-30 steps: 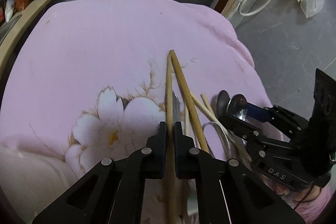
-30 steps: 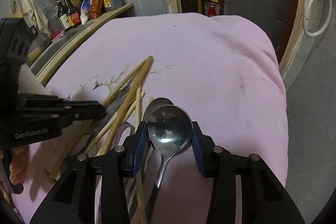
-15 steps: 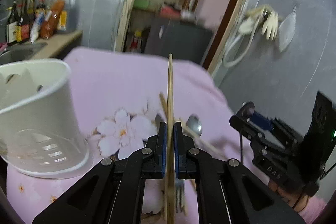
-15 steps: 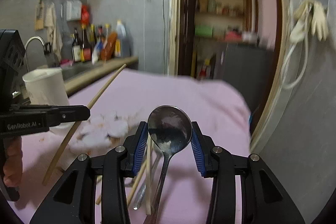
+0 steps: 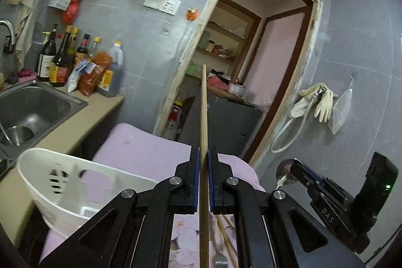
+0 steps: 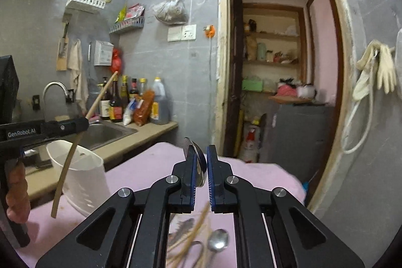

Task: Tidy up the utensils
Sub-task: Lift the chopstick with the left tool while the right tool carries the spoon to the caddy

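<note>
My left gripper (image 5: 204, 150) is shut on a single wooden chopstick (image 5: 204, 104) that points up and forward, lifted above the pink cloth (image 5: 140, 142). In the right wrist view that chopstick (image 6: 100, 97) slants over the white utensil holder (image 6: 83, 177). My right gripper (image 6: 201, 152) is shut on a metal spoon (image 6: 198, 160), whose bowl stands edge-on between the blue pads. The left wrist view shows the same spoon (image 5: 284, 173) low at the right. More chopsticks (image 6: 191, 232), a second spoon (image 6: 218, 241) and a fork (image 5: 221, 260) lie on the cloth below.
The white holder (image 5: 75, 182) stands at the table's left edge beside a counter with a steel sink (image 5: 30, 109) and several bottles (image 5: 75, 62). A doorway (image 6: 276, 67) opens beyond the table. Gloves (image 5: 319, 102) hang on the right wall.
Both grippers have risen off the cloth and tilted up, carrying chopstick and spoon. The right jaws have closed much narrower and the spoon bowl has turned from flat to edge-on.
</note>
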A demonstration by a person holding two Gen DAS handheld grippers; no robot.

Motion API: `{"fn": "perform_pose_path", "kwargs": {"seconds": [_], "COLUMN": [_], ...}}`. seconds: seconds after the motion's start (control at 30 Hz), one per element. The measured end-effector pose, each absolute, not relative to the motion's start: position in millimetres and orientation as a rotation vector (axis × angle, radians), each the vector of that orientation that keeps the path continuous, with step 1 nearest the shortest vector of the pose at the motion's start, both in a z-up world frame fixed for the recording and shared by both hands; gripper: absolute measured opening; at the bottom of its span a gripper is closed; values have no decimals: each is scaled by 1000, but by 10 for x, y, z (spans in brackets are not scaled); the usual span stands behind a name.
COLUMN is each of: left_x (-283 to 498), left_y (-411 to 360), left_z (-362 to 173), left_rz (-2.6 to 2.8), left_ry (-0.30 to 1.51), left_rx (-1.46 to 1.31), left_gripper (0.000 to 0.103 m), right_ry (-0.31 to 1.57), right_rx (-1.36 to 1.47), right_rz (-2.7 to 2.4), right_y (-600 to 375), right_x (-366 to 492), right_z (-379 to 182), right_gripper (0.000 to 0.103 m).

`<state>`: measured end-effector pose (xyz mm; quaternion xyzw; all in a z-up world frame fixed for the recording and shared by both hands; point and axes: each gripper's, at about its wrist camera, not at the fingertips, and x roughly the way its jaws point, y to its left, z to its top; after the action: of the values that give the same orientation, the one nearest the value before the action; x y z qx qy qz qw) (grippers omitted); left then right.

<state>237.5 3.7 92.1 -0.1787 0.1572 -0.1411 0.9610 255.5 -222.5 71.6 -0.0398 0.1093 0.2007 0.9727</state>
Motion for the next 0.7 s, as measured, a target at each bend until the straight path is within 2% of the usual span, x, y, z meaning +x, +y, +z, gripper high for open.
{"fn": "perform_pose_path", "kwargs": {"seconds": [0.23,0.5,0.7], "left_x": [2327,2296,2381], "left_y": [326,858,1267], "left_z": [924,1287,1317], "left_rz": [-253,-151,12], "left_ry": [295,140,37], "left_rx": [-411,-442,-400], "left_gripper": [4,4,4], "right_ry": [224,85,-2], "right_rx": [-99,-116,-144], "right_rz": [431,468,509], "right_y": [-2054,-1746,-1317], "right_x": [2517,2425,2454], "right_z": [704,1187,1411], "right_gripper": [4,4,4]}}
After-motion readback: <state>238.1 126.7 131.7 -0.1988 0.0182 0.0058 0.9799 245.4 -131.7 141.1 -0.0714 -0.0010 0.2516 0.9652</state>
